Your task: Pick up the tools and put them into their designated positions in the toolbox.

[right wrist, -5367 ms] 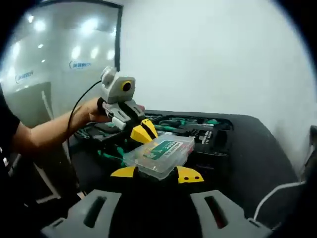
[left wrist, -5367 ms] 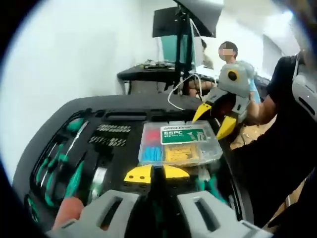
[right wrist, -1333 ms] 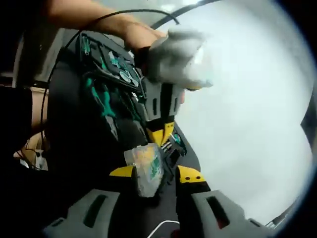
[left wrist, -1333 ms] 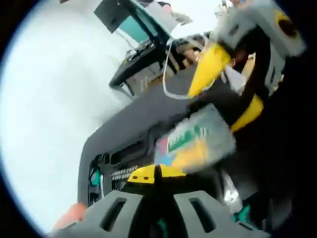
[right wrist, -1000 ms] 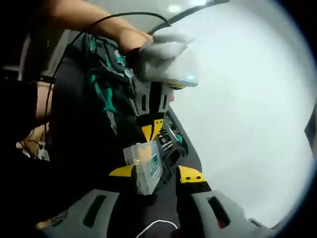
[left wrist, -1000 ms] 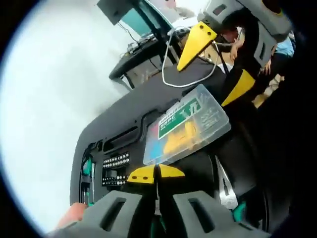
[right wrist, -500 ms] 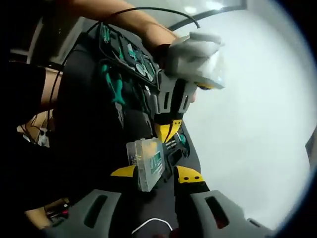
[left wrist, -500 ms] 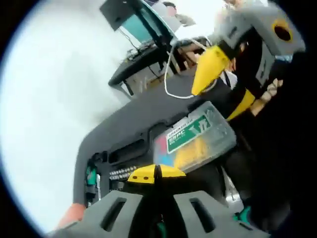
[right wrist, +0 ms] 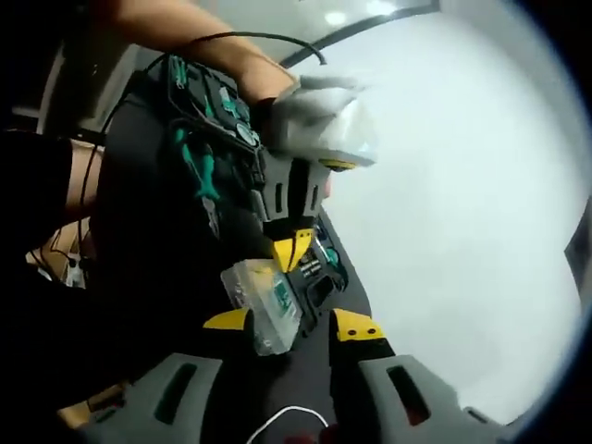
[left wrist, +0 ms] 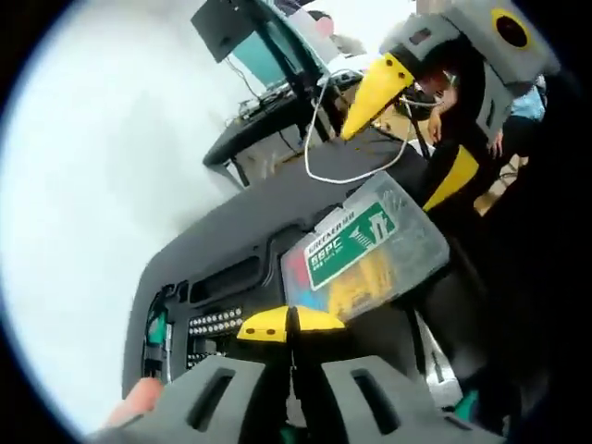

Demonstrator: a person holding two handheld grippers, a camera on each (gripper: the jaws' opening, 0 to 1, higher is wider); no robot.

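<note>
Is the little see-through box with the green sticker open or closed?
Closed. The clear plastic box has its lid flat on top, the green label lying across it, and the colourful bits stay inside.

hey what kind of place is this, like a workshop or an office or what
Probably an office or lab workspace rather than a workshop. Behind the black toolbox stand a dark desk with a monitor and loose cables, against plain white walls. The clear parts box lies in the toolbox.

clear parts box now raised and tilted above toolbox; it lay flat in it earlier.
</note>
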